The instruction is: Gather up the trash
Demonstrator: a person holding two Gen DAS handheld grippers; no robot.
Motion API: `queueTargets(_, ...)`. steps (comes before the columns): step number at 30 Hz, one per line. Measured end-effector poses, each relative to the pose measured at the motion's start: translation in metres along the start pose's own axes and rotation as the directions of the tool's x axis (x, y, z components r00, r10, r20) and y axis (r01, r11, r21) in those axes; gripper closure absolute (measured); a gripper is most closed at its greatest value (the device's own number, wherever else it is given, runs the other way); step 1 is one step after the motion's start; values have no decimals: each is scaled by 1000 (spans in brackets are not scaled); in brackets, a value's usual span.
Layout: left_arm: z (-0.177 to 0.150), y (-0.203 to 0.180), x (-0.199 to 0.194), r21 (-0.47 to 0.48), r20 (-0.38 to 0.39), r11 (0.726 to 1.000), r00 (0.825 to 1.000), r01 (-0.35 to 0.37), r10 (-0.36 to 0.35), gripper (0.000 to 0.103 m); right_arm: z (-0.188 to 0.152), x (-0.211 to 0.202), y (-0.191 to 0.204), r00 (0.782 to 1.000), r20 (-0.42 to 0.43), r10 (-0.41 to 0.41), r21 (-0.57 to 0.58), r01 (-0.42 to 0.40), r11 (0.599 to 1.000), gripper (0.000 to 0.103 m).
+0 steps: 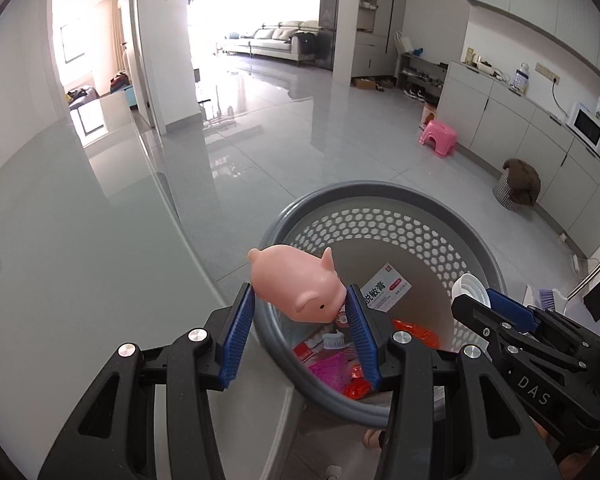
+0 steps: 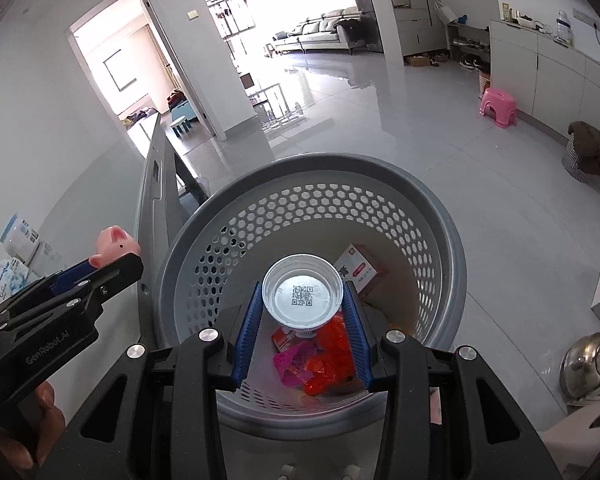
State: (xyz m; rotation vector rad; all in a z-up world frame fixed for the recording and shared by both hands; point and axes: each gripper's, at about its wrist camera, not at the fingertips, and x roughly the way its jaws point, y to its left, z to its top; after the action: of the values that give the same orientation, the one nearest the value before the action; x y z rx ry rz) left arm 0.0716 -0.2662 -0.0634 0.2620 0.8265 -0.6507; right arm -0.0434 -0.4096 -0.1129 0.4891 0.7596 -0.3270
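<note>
Both grippers hold trash over the grey basket (image 1: pixel 400 196)
Left wrist view: left gripper (image 1: pixel 300 312) clamps a pink pig toy (image 1: pixel 296 280) above the rim. Right wrist view: right gripper (image 2: pixel 303 312) grips a small plastic cup (image 2: pixel 302 295) over the litter inside

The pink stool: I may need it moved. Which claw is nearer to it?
Right. The right claw is over the basket, on the pink stool side; the left claw is farther away.

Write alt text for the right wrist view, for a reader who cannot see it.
The right gripper clamps a small plastic cup, bottom with a QR code facing the camera, over a grey perforated basket already holding a white box and red and pink wrappers. At left, the left gripper holds a pink pig toy near the basket's rim.
</note>
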Motion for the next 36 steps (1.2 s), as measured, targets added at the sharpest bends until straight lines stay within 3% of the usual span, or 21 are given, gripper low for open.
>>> queueTargets(10,2,-6,13,8,-11,1000,1000,9,-8,56,0,8,-13,1000,-1,12,31,-12,999,63)
queueTargets(12,2,-4,14,6,-12,1000,1000,6,-6,50,-2,5,-13,1000,5,11,37,-11,999,58)
queueTargets(13,2,-5,13,5,-9,1000,1000,2,-2,42,-2,4,-14,1000,10,9,42,-10,999,55)
queueTargets(15,2,-3,11,5,3,1000,1000,-2,2,38,-2,3,-15,1000,14,15,51,-15,999,53)
queueTargets(36,2,-2,-4,6,22,1000,1000,-19,19,36,-5,-10,-18,999,35,11,64,-13,998,51)
